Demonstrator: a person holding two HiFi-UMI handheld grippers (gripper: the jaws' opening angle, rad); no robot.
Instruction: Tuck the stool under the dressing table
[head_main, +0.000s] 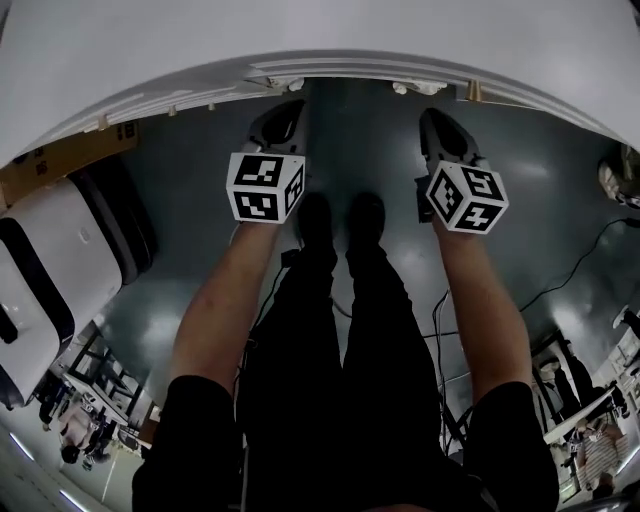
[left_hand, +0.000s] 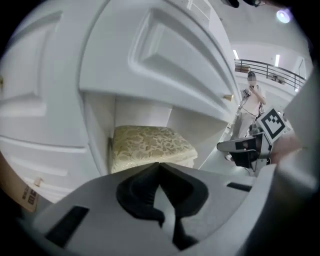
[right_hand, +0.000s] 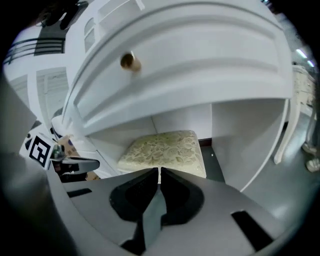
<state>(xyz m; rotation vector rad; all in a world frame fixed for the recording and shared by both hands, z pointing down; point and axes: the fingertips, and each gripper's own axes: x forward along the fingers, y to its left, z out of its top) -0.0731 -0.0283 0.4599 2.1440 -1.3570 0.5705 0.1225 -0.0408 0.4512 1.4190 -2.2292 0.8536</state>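
Fingers of left gripper (left_hand: 159, 167): pressed together with nothing between them, clear of the furniture.
Fingers of right gripper (right_hand: 159, 172): likewise closed on nothing; the two grippers hang side by side, both aimed at the opening.
Cream floral-brocade cushioned stool (right_hand: 167, 149): stands inside the kneehole of the white panelled dressing table (right_hand: 200, 60), beneath the drawer front with the round brass knob (right_hand: 129, 61). It sits nearer the left side panel, with a strip of dark floor (right_hand: 214, 161) bare on its right.
Step in hand: by my reading, the check after the push; the tuck looks all but done.
Doing it well: if the seat's front edge stands proud, nudge it with both closed tips together, low and evenly, so the stool runs straight and does not skew into the left panel.
Watch: the drawer front and knob overhang the opening, so the grippers should keep below them.
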